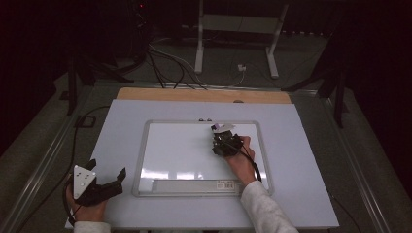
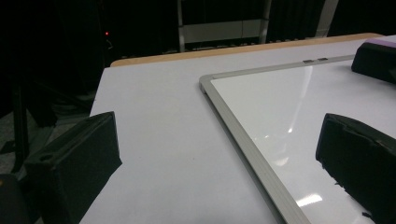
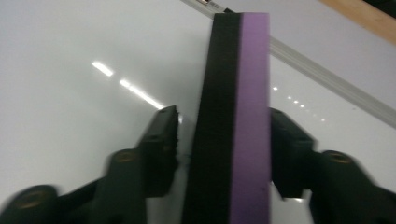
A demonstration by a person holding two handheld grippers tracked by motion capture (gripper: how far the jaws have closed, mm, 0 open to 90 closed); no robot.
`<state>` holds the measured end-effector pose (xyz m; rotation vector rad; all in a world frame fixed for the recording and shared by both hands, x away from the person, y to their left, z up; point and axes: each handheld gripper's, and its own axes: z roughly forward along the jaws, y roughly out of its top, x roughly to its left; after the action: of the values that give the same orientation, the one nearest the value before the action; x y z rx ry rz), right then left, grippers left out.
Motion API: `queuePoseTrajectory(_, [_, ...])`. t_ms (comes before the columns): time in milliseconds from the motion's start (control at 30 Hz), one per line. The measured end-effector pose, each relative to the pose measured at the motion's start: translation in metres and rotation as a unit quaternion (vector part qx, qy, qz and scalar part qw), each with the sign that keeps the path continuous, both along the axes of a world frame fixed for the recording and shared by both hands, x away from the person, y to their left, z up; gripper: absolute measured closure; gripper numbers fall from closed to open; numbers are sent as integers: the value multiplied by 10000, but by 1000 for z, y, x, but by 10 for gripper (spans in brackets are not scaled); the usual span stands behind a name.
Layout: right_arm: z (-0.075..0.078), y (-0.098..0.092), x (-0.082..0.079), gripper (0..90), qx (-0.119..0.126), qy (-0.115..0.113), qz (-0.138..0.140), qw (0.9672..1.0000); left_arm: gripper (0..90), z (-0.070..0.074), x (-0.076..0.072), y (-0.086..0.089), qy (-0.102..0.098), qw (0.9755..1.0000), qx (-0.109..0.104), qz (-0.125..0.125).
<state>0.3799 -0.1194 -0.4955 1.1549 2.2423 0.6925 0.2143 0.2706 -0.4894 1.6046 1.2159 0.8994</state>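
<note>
Purple-and-black foam, an eraser, stands on edge between the right gripper jaws over the whiteboard, seemingly pinched, though a sliver of gap shows at one pad; probably for wiping. The left gripper rests wide apart, empty, beside the frame.

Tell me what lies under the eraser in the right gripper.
Under the purple-and-black eraser lies the whiteboard, its surface blank and glossy with light reflections around the right gripper. The patch directly beneath the eraser is covered, so any marks there cannot be seen.
</note>
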Motion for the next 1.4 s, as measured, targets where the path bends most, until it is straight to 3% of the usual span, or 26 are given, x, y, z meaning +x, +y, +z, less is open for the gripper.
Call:
queuePoseTrajectory(200, [10, 1, -4, 609, 131, -210, 35, 9997, 5, 0, 0, 0, -2, 10000, -3, -1])
queuePoseTrajectory(500, [18, -7, -3, 619, 619, -107, -15, 9980, 5, 0, 0, 0, 6, 10000, 7, -1])
queuePoseTrajectory(733, [23, -12, -3, 625, 809, -99, -84, 9966, 5, 0, 0, -1, 10, 10000, 15, 6])
queuePoseTrajectory(1067, [29, -22, -1, 627, 1006, -116, -197, 9947, 5, 0, 1, -1, 49, 10000, 38, 23])
queuePoseTrajectory(1400, [35, -33, 1, 628, 988, -212, -408, 9940, 5, -1, 1, -1, 59, 10000, 39, 22])
